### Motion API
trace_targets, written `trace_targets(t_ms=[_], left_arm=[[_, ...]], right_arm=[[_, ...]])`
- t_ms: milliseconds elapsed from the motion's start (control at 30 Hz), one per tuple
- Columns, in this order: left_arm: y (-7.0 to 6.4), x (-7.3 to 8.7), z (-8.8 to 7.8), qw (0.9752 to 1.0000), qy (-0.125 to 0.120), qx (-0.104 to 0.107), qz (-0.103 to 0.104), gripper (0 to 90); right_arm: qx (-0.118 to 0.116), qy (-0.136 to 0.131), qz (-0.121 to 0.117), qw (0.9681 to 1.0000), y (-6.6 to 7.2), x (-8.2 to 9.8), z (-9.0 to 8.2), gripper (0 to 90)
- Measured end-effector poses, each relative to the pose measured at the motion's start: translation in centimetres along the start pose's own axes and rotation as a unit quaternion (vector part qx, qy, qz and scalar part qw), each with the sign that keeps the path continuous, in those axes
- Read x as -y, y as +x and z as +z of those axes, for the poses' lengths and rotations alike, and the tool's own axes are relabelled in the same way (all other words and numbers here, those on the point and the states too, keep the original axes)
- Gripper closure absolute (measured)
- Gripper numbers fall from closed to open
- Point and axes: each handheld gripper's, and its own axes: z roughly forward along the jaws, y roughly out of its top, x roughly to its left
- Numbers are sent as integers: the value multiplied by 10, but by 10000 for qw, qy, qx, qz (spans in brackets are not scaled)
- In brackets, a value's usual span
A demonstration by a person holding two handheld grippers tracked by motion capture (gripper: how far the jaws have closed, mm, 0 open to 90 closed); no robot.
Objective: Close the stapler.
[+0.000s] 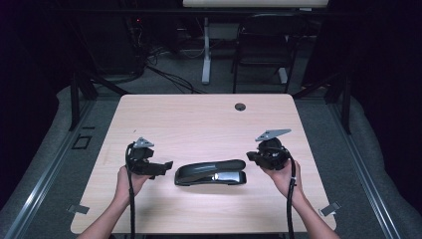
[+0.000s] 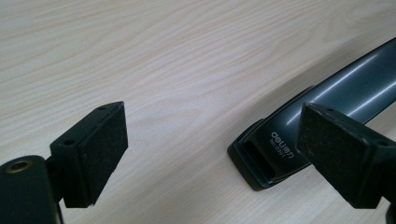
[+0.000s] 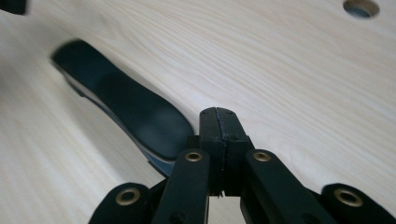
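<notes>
Stapler (image 1: 211, 172) lies flat on desk (image 1: 199, 117) near front edge, between both hands, touching neither. Left claw (image 1: 166, 165) gaping wide, empty — stapler's hinge end just off its far pad (image 2: 343, 156). Right claw (image 1: 250, 156) pressed shut on nothing, raised just past stapler's other end. Judgement: left should slide in level, straddle hinge end squarely before squeezing; right better used as closed pusher — steady far end, avoid skidding stapler toward cable hole (image 1: 240, 106).

Dark lab/recording studio: lone wooden table (image 1: 209, 119), black frame rig, floor cables (image 1: 164, 74), folding chair (image 1: 263, 45).
</notes>
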Motion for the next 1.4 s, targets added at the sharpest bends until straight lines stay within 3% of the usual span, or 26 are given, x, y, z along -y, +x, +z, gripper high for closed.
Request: trace_targets(t_ms=[133,233,433,567,900,1400], left_arm=[[1,1,1,10000,-28,-42,-56,91],[2,1,0,10000,-27,-31,-56,90],[2,1,2,10000,52,3,-28,88],[1,1,1,10000,55,7,-10,87],[0,1,2,10000,81,31,20,86],[-1,1,3,9999,112,7,32,86]], right_arm=[[-151,122,-252,9995,13,-4,5,900],[-220,250,-298,9990,16,-4,12,900],[-212,444,-306,9983,14,-2,17,900],[-51,657,-445,9968,17,1,24,900],[-56,747,-373,9965,13,8,34,900],[-215,730,-115,9970,8,12,36,900]])
